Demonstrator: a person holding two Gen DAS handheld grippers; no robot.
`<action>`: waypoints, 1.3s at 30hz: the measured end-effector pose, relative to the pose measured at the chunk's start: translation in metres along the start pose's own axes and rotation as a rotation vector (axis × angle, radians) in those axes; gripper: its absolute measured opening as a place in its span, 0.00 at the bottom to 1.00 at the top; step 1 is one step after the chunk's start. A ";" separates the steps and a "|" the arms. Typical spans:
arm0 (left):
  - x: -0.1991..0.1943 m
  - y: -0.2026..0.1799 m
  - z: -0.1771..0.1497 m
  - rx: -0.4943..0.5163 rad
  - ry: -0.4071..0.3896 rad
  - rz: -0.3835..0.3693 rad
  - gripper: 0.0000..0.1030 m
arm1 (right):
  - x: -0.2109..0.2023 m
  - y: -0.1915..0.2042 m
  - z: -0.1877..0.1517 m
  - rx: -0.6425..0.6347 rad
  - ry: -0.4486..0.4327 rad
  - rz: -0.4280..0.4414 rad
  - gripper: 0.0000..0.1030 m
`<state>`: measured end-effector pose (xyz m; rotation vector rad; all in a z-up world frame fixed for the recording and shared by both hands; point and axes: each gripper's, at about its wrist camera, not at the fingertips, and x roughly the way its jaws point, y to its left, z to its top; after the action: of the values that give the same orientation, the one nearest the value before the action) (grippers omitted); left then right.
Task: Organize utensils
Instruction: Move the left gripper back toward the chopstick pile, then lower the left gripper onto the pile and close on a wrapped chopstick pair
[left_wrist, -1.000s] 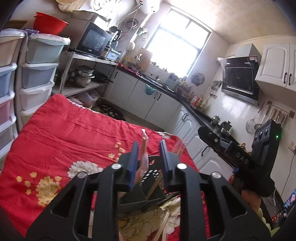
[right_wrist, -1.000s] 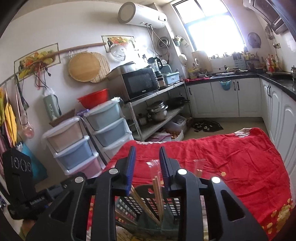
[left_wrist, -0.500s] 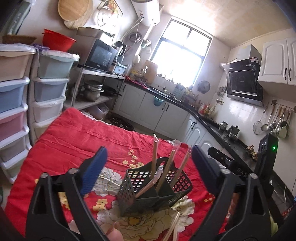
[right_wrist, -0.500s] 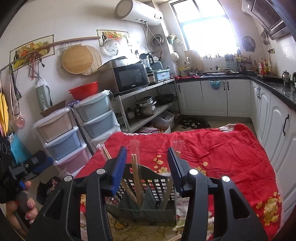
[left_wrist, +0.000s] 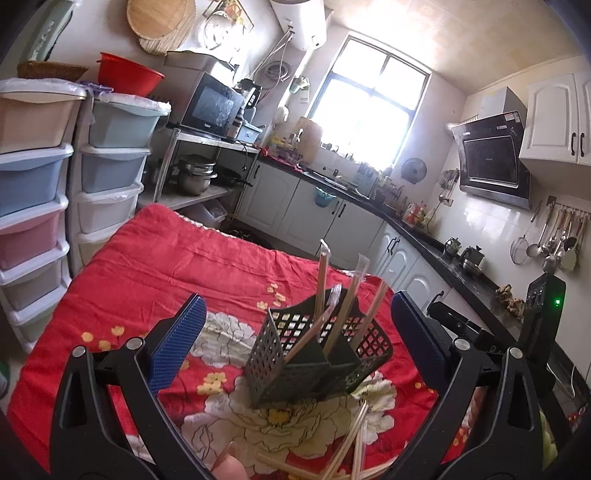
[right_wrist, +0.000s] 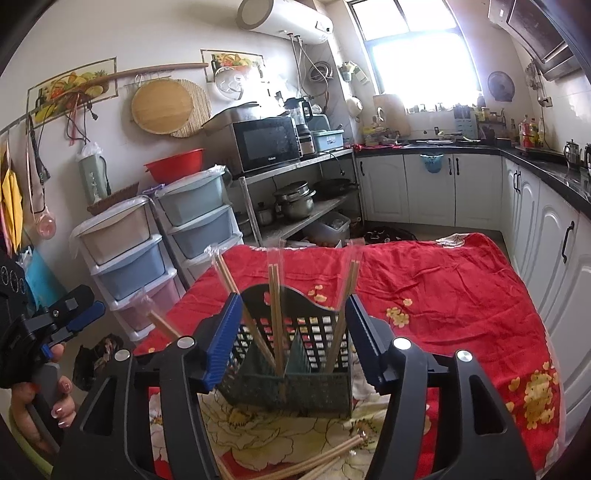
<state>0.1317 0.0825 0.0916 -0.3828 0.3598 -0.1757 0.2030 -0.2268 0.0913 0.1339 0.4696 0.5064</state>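
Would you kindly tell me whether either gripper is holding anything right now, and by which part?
Nothing is held. The left gripper and right gripper have both just been opening; the wrapped wooden chopsticks stand free in the dark green plastic mesh basket.

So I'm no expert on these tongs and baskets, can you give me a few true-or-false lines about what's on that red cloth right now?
1. Wrapped chopsticks stand in the dark basket. True.
2. The left tongs grip a chopstick. False: they are wide open, holding nothing.
3. Loose chopsticks lie on the red cloth in front of the basket. True.
4. The basket lies tipped on its side. False: it stands upright.
5. The right tongs clamp the basket. False: open, having just been opening.
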 end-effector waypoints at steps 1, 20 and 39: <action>-0.001 0.000 -0.002 -0.001 0.004 0.002 0.90 | -0.001 0.001 -0.001 0.000 0.002 0.001 0.55; -0.003 0.009 -0.045 -0.022 0.103 0.029 0.89 | -0.021 0.004 -0.039 0.000 0.054 0.015 0.60; 0.001 0.030 -0.096 -0.042 0.248 0.050 0.89 | -0.009 -0.007 -0.079 0.013 0.171 -0.027 0.61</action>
<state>0.0999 0.0775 -0.0037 -0.3937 0.6182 -0.1673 0.1621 -0.2363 0.0232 0.0975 0.6408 0.4908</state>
